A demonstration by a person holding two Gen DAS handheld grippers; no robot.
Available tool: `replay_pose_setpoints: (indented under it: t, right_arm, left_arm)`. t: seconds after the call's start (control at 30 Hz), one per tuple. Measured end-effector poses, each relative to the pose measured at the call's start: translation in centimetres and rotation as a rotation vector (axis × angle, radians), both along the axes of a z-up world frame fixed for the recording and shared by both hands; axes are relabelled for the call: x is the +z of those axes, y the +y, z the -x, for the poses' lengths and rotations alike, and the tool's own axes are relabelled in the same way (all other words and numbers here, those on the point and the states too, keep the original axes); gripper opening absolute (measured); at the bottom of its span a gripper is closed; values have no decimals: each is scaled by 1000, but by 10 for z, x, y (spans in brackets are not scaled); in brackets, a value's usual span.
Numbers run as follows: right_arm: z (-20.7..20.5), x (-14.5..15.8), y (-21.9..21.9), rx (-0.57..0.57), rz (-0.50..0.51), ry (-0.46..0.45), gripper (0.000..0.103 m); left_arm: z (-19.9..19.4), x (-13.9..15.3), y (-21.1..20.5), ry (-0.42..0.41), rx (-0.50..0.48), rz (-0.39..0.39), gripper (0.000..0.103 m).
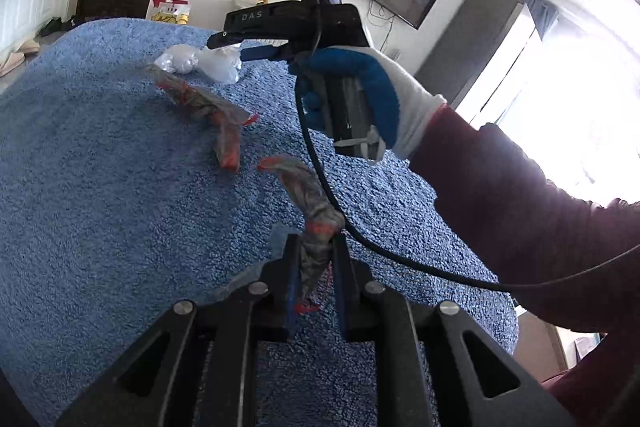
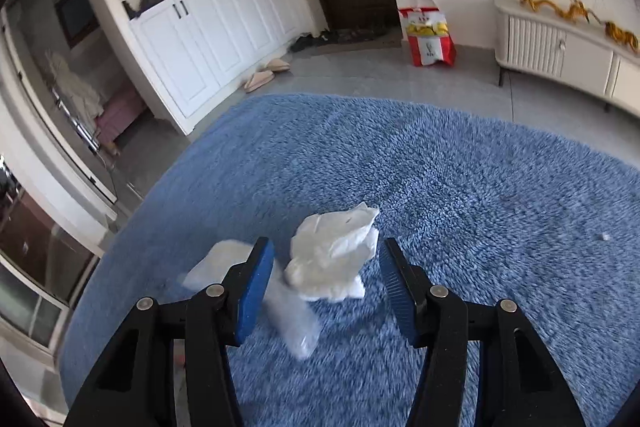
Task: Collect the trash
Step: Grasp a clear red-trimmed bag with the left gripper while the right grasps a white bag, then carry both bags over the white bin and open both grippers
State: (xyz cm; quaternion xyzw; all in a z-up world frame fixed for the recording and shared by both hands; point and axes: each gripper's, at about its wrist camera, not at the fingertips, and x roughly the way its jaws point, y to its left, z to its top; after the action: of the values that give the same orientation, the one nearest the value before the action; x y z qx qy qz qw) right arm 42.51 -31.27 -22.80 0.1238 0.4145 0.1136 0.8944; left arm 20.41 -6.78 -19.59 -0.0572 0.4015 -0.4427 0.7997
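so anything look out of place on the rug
Yes: litter on the blue rug. A twisted wrapper and crumpled tissue lie loose; the left hand-held gripper holds another wrapper.

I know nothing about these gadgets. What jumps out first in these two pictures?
A shaggy blue rug fills both views. In the left view, the left gripper pinches a crumpled grey-and-red wrapper, with another wrapper lying beyond it. In the right view, the right gripper stands open around a wad of white tissue.
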Motion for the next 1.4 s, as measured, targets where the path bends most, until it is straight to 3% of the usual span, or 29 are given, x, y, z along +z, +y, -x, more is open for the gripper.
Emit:
replay_pose_setpoints:
  t: [0.1, 0.3, 0.67, 0.87, 1.13, 1.4]
  right_arm:
    - [-4, -5, -2, 3, -37, 19, 25]
    - [26, 9, -3, 28, -62, -13, 10]
    - [174, 72, -11, 49, -9, -124, 10]
    - [267, 88, -35, 1, 13, -172, 10]
    - [365, 88, -93, -159, -35, -236, 10]
    - [439, 66, -163, -343, -69, -258, 11]
  left_arm:
    - [-1, -1, 2, 6, 5, 1, 14]
    - [-2, -1, 4, 8, 21, -13, 14]
    - [2, 0, 6, 16, 87, -57, 12]
    - [27, 26, 4, -4, 98, -44, 12]
    - [60, 65, -13, -84, 88, -87, 11]
    - [98, 95, -89, -155, -49, -130, 11]
